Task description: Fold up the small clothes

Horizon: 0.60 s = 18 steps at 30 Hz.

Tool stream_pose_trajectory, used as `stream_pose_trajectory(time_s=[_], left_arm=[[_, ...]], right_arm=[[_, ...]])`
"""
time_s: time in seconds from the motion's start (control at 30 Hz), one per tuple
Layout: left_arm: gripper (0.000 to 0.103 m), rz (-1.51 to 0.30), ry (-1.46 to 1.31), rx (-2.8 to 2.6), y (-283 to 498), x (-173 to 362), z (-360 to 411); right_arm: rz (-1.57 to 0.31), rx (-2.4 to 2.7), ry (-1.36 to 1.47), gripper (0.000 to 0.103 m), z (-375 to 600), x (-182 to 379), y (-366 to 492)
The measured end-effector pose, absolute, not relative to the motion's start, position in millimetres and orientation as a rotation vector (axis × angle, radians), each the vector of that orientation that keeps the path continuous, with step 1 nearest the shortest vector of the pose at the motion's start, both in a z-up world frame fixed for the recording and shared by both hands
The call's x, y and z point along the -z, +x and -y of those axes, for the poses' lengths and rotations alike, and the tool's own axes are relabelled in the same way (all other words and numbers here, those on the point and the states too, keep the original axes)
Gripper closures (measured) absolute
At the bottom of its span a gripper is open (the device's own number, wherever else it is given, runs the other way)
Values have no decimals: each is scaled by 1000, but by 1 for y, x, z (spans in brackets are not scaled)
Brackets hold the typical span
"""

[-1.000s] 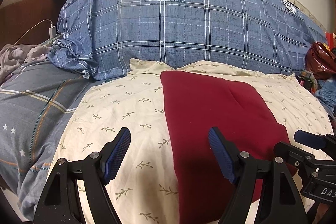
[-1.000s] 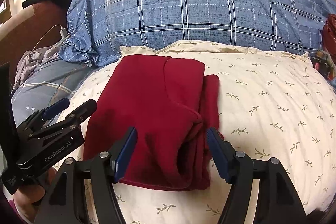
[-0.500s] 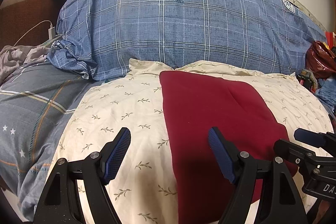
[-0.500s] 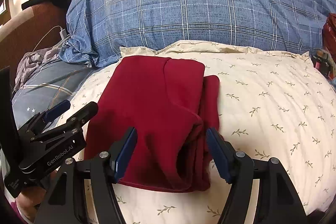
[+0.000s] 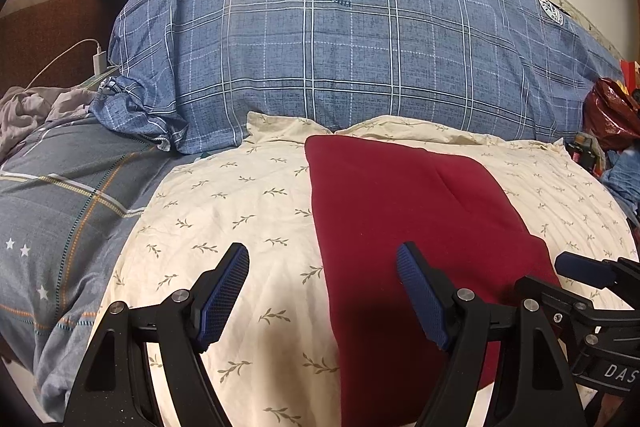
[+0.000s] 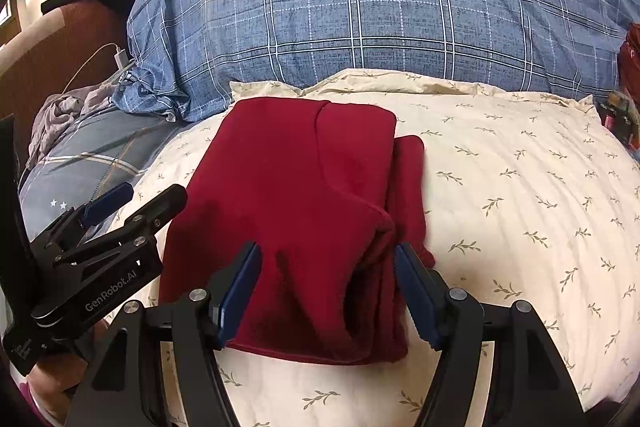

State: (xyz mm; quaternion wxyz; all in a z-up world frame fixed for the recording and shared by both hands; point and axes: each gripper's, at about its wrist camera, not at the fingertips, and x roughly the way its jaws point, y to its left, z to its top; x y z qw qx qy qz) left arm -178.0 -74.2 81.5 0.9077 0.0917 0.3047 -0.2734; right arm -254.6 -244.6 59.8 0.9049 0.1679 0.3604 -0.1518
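Almost nothing has shifted since the earlier frames: both tools hover where they were, and the red garment lies as it did.

At the far left of the right wrist view, the left gripper (image 6: 116, 203) shows from the side, beside the garment's left edge; in its own view its fingers (image 5: 224, 291) stand wide apart over the cream leaf-print pillow (image 5: 224, 211), holding nothing.

The red garment (image 6: 296, 187) sits mid-frame on that pillow, already folded into a thick rectangle, with a loose strip poking out along its right side and open layers at the near edge.

The right gripper (image 6: 328, 287) hangs over that near edge, fingers spread wide and empty.

Judging by its look, the cloth is soft, light and limp, perhaps fleece, so it should sag and slide apart if lifted by one layer. Pinching through all the layers at the near corners seems the safest hold.

Behind it lies a blue plaid quilt (image 6: 400, 11).
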Motion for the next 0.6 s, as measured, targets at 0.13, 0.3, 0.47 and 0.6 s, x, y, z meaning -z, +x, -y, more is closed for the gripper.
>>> stream_pose_trajectory(time_s=[0.13,0.3,0.47,0.6], left_arm=[[27,-632,187,565,-177,-82,74],[27,-634,186,565,-176,-82,73],[27,-638,185,563,-174,-80,74],[27,-638,187,564,-174,-80,74]], right_arm=[[-745,312,350,33,244,-59,-255],[-751,310,353,33,244,-58,-254],[-755,305,352,33,244,-57,-252],[-757,303,350,33,243,-56,-251]])
